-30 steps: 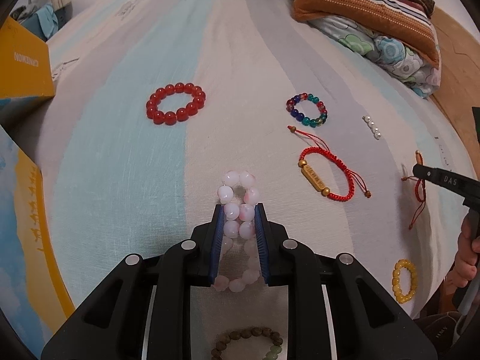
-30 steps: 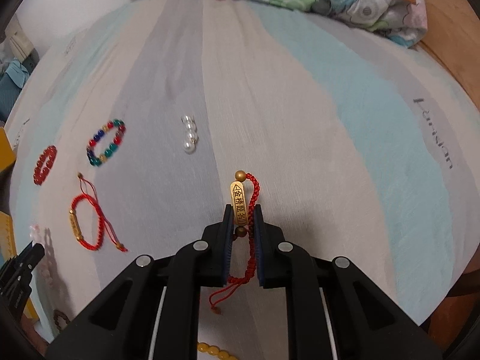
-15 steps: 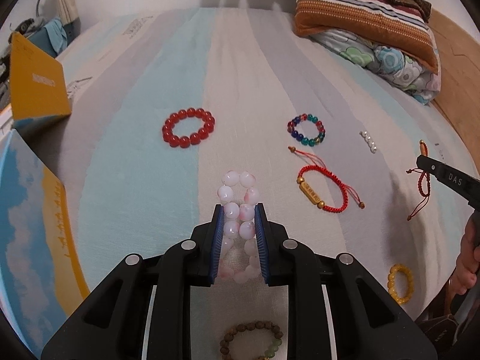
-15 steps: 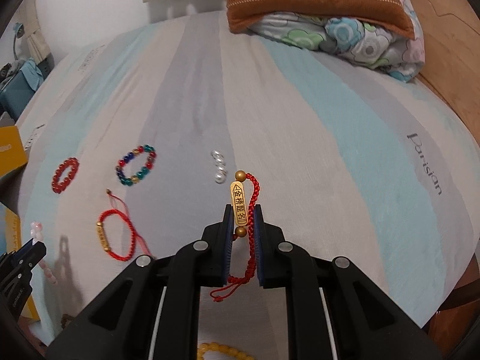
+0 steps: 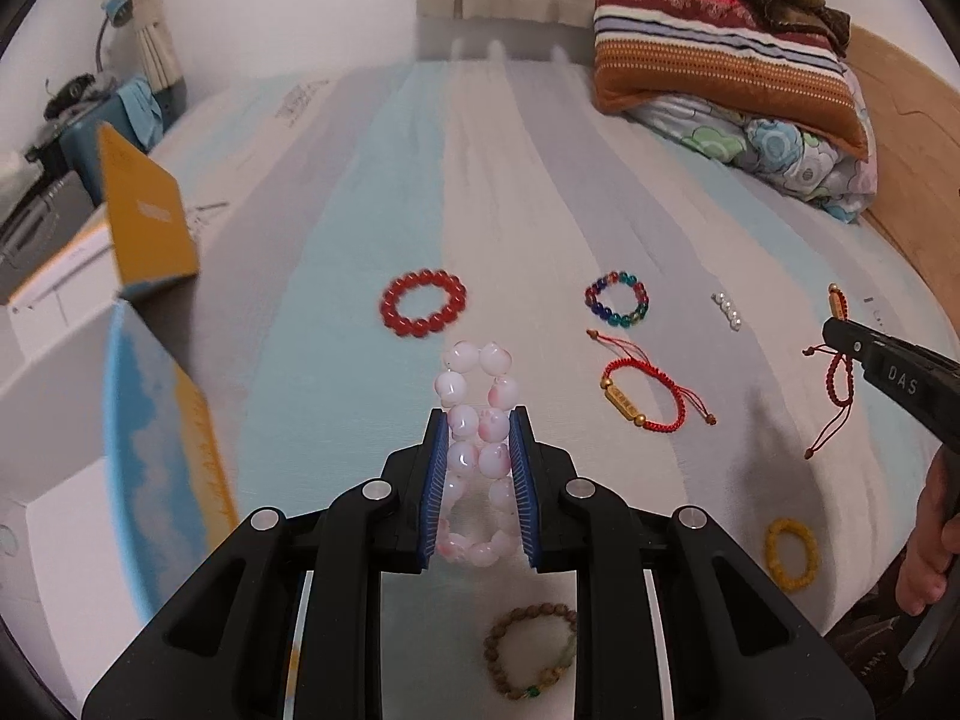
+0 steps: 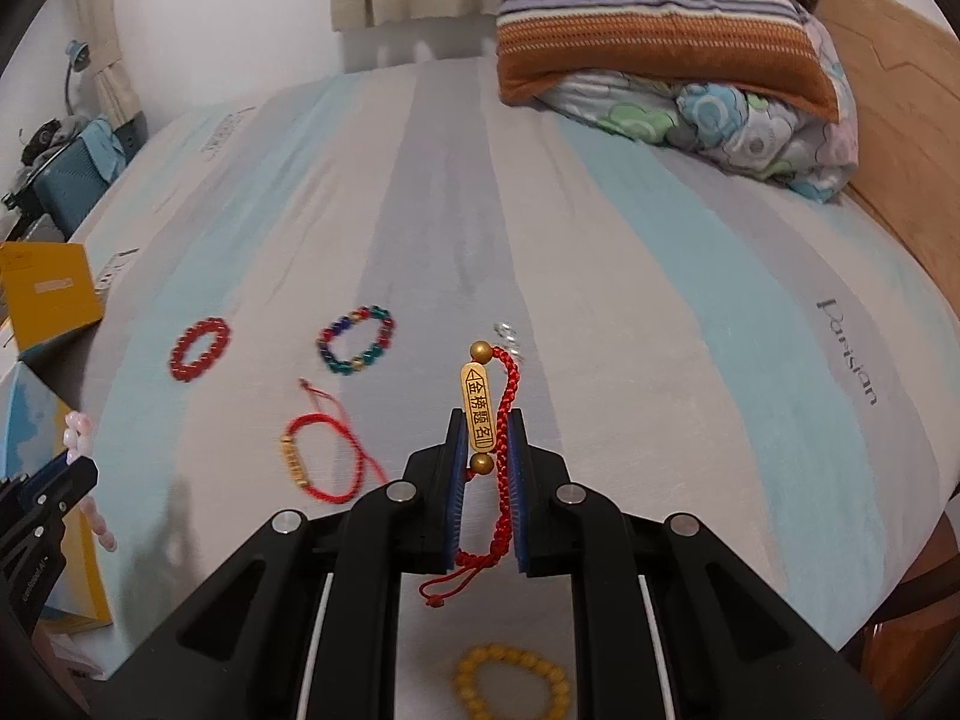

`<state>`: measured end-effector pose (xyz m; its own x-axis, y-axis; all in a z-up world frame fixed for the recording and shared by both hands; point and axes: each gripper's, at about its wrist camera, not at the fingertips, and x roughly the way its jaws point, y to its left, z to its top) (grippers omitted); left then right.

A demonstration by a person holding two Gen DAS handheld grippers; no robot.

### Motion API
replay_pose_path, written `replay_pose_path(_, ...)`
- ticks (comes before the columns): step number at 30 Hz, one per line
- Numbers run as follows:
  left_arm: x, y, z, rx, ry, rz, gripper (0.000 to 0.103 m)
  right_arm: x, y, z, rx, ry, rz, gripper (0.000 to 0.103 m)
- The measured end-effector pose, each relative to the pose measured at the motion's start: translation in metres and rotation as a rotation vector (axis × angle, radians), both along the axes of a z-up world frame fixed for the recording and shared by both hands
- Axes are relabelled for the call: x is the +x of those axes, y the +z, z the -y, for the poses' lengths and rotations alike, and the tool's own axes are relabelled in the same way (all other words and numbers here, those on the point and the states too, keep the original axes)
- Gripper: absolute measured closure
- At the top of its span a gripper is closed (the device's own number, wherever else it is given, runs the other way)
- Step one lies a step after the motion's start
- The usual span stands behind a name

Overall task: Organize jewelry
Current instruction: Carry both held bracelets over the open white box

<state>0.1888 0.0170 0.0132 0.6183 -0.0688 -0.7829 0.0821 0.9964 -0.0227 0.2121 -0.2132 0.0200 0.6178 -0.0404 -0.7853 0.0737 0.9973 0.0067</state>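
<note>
My left gripper (image 5: pixel 478 429) is shut on a pink bead bracelet (image 5: pixel 477 414) and holds it above the striped bed. My right gripper (image 6: pixel 485 429) is shut on a red cord bracelet with a gold tag (image 6: pixel 478 408), also lifted; it shows at the right edge of the left wrist view (image 5: pixel 837 360). On the bed lie a red bead bracelet (image 5: pixel 423 302), a multicolour bead bracelet (image 5: pixel 618 299), a second red cord bracelet (image 5: pixel 642 396), a pearl strand (image 5: pixel 727 311), a yellow bead bracelet (image 5: pixel 791 552) and a brown wooden bracelet (image 5: pixel 531 648).
An open box with yellow and blue flaps (image 5: pixel 144 372) stands at the bed's left edge. Striped pillows and a floral quilt (image 5: pixel 750 114) lie at the far right. A wooden bed frame (image 6: pixel 900 138) runs along the right.
Both grippers have risen and tilted up with their bracelets held; the bed and other jewelry now sit lower and farther in view, and the open box has come into the left wrist view.
</note>
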Motion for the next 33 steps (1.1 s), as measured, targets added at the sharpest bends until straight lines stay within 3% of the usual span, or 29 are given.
replay_pose_path(6,-0.019,0.022,-0.027,-0.028,0.041,0.000,0.083,-0.010,0.016,-0.038,-0.001,0.037,0.015,0.091)
replay_pose_path(9,-0.032,0.037,-0.050,-0.086,0.054,-0.009,0.083,-0.015,0.023,-0.057,0.008,0.057,0.022,0.091)
replay_pose_path(18,-0.064,0.075,-0.104,-0.040,0.148,0.048,0.083,-0.030,0.049,-0.118,0.009,0.128,0.067,0.091)
replay_pose_path(33,-0.120,0.078,-0.221,-0.029,0.320,0.034,0.083,-0.066,0.078,-0.249,0.024,0.323,0.116,0.091)
